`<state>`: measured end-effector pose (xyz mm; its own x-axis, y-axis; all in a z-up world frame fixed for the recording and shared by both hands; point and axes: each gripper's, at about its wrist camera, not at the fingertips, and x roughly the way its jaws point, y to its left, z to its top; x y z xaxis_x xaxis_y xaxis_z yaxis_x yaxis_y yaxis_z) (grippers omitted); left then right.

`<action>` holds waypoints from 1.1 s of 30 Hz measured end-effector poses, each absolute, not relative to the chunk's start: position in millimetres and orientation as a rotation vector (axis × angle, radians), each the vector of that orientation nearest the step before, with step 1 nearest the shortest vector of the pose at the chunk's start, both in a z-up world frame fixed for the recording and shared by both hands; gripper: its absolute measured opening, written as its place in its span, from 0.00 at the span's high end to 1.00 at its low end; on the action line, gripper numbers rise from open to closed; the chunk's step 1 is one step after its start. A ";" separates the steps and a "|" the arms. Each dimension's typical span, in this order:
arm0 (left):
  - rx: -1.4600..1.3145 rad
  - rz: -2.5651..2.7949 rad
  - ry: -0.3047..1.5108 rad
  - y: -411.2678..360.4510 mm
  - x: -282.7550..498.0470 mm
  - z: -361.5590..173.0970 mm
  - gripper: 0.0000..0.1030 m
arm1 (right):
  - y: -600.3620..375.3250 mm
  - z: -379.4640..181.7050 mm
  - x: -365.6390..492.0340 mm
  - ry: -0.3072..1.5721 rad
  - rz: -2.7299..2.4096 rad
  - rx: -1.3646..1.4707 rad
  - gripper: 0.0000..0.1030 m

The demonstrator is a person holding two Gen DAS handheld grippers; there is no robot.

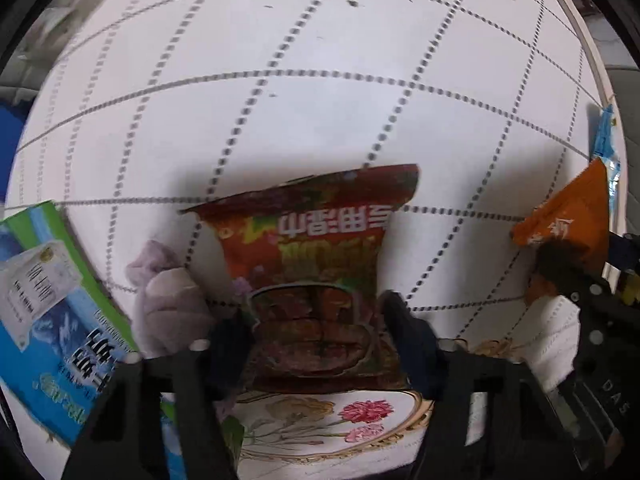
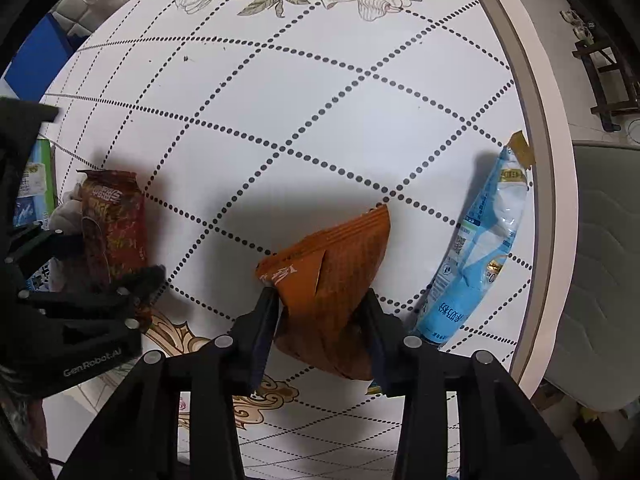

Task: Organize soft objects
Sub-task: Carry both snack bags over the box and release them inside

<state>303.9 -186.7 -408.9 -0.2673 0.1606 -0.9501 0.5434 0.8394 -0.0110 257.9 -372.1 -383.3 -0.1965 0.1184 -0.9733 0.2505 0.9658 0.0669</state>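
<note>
On the dotted-grid worktop [image 2: 320, 100], the left gripper [image 1: 320, 320] closes its fingers around the red snack bag [image 1: 312, 248] while, right of that bag, the right gripper [image 2: 322, 312] clasps the orange packet [image 2: 336, 280], presumably for sorting.

glossy crinkled foil red snack bag [image 1: 308, 264], matt orange packet [image 2: 336, 280], smooth printed table [image 2: 304, 120], fuzzy plush toy [image 1: 168, 300].

"GenRobot.AI" on left gripper [image 2: 116, 276]
</note>
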 end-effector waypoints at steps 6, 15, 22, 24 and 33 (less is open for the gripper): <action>0.389 -0.367 1.757 -159.0 286.5 -380.9 0.57 | -357.6 -364.8 255.2 1.739 -0.169 0.328 0.65; 0.152 -0.364 1.554 -78.0 272.1 -274.1 0.58 | -308.0 -252.9 242.0 1.550 -0.053 0.388 0.65; 0.105 -0.293 1.462 31.4 307.6 -200.3 0.58 | -178.6 -196.8 262.3 1.456 0.111 0.358 0.65; 0.096 -0.249 1.464 65.3 314.0 -198.4 0.58 | -141.4 -192.3 269.0 1.458 0.158 0.343 0.65; 0.046 -0.054 1.585 200.9 369.2 -263.1 0.57 | -2.6 -242.5 293.2 1.587 0.159 0.234 0.65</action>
